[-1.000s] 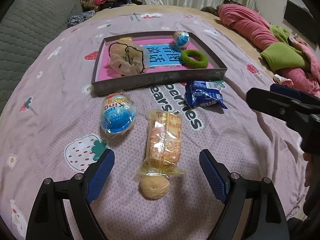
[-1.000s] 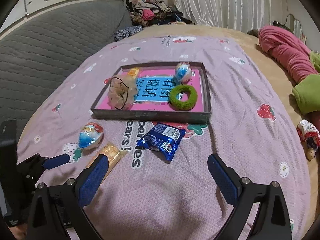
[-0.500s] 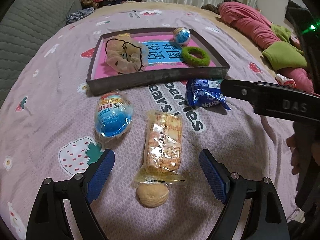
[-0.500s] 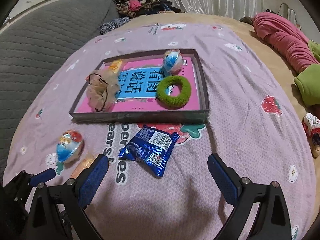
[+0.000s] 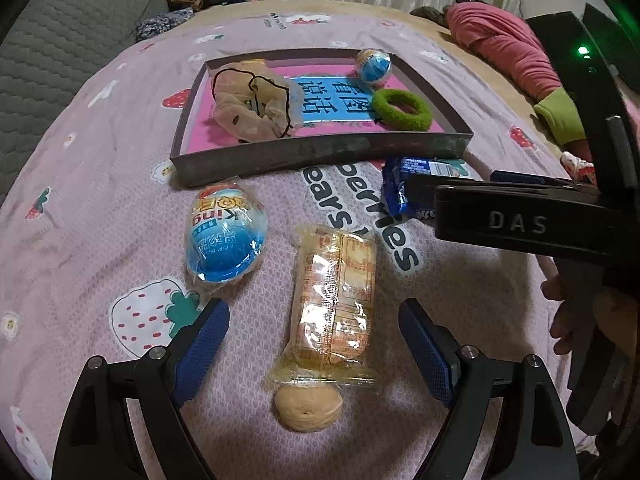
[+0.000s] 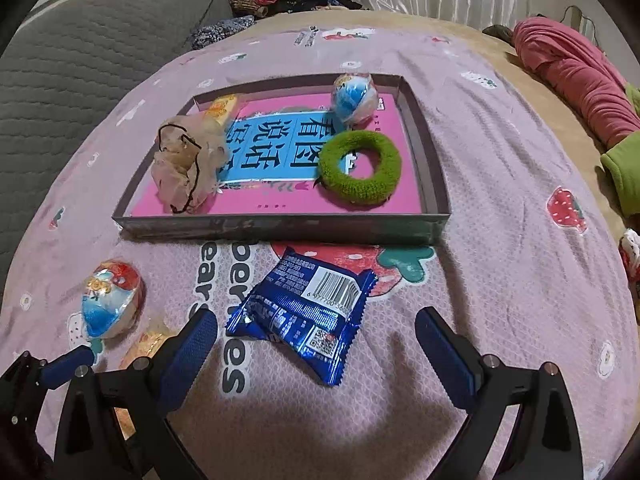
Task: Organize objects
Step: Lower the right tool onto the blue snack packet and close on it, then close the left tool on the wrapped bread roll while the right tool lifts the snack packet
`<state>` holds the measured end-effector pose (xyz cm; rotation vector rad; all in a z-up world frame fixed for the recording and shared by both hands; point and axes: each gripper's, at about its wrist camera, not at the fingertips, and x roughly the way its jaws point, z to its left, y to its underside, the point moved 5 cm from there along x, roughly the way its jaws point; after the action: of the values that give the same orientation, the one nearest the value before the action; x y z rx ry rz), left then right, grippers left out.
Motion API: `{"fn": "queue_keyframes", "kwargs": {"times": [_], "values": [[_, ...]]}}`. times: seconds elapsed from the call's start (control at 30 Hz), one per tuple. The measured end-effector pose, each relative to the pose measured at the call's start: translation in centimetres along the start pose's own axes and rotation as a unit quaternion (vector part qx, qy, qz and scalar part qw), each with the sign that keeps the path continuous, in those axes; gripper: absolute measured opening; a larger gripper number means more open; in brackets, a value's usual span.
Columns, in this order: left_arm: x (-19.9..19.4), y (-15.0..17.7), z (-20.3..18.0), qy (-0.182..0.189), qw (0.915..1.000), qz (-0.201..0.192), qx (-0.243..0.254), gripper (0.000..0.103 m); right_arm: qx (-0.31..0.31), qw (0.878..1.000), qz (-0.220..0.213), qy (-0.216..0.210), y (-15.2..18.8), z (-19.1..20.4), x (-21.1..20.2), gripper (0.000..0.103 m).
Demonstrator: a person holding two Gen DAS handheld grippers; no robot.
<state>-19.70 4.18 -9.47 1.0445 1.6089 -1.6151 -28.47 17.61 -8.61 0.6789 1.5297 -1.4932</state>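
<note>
Bedspread (image 6: 500, 240), strawberry print | right gripper (image 6: 316, 336) open astride blue packet (image 6: 308, 312), seemingly not touching | left gripper (image 5: 314, 332) open astride yellow biscuit pack (image 5: 334, 296) | tray (image 6: 280, 226) beyond.

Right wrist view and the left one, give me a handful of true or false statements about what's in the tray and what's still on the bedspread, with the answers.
1. The green hair ring lies inside the tray. True.
2. The blue snack packet is in the tray. False: it lies on the bedspread, in front of the tray.
3. The right gripper has its jaws open, with nothing held. True.
4. The left gripper is clamped on the yellow wafer pack. False: its jaws stand open on either side of the pack.
5. A walnut lies on the bedspread. True.
</note>
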Motion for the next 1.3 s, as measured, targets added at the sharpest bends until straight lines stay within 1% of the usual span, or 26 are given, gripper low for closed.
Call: {"fn": "queue_keyframes", "kwargs": {"times": [0.13, 0.23, 0.37, 0.5, 0.53, 0.6, 0.63, 0.7, 0.77, 0.8, 0.87, 0.93, 1.0, 1.13, 1.3], "values": [[0.5, 0.0, -0.3, -0.005, 1.0, 0.002, 0.004, 0.087, 0.004, 1.0, 0.01, 0.01, 0.2, -0.2, 1.2, 0.1], [0.7, 0.0, -0.3, -0.001, 1.0, 0.006, 0.002, 0.087, 0.004, 1.0, 0.012, 0.014, 0.1, -0.3, 2.0, 0.1], [1.0, -0.2, -0.2, -0.001, 1.0, 0.005, -0.003, 0.087, 0.018, 1.0, 0.014, -0.003, -0.1, -0.6, 2.7, 0.1], [1.3, -0.6, -0.1, 0.004, 0.9999, 0.003, -0.01, 0.087, 0.014, 1.0, 0.007, 0.0, -0.6, -0.4, 3.0, 0.1], [1.3, -0.7, -0.1, 0.002, 1.0, 0.002, -0.009, 0.087, 0.011, 1.0, 0.008, 0.0, -0.6, -0.3, 3.1, 0.099], [1.4, -0.7, -0.1, 0.001, 1.0, 0.004, -0.007, 0.087, 0.008, 1.0, 0.007, -0.01, -0.8, -0.2, 3.3, 0.088], [1.4, -0.8, -0.1, 0.003, 1.0, 0.002, -0.009, 0.087, 0.005, 1.0, 0.007, -0.015, -0.8, 0.0, 3.4, 0.086], [1.3, -0.8, -0.1, 0.008, 0.9999, 0.004, -0.01, 0.087, -0.002, 1.0, 0.008, -0.018, -0.7, 0.4, 3.4, 0.079], [1.2, -0.8, -0.1, 0.012, 0.9999, 0.004, -0.011, 0.086, -0.009, 1.0, 0.011, -0.02, -0.4, 0.7, 3.3, 0.074], [1.2, -0.8, -0.1, 0.012, 0.9999, 0.004, -0.01, 0.084, -0.011, 1.0, 0.011, -0.022, -0.4, 0.8, 3.2, 0.071], [1.1, -0.7, -0.2, 0.019, 0.9997, 0.007, -0.011, 0.072, -0.018, 1.0, 0.011, -0.021, -0.3, 0.9, 3.0, 0.069], [1.3, -0.5, -0.2, 0.028, 0.9994, 0.017, -0.012, 0.052, -0.023, 0.999, 0.012, -0.022, -0.2, 1.0, 3.0, 0.068], [1.6, -0.3, -0.3, 0.033, 0.9991, 0.025, -0.012, 0.047, -0.024, 0.999, 0.012, -0.026, -0.1, 1.0, 2.8, 0.067], [1.7, -0.2, -0.6, 0.038, 0.9988, 0.028, -0.01, 0.044, -0.019, 0.999, 0.008, -0.044, 0.0, 0.8, 1.9, 0.067], [1.4, -0.2, -0.6, 0.047, 0.9985, 0.025, -0.013, 0.043, -0.019, 0.999, -0.004, -0.05, -0.2, 0.6, 0.6, 0.067]]}}
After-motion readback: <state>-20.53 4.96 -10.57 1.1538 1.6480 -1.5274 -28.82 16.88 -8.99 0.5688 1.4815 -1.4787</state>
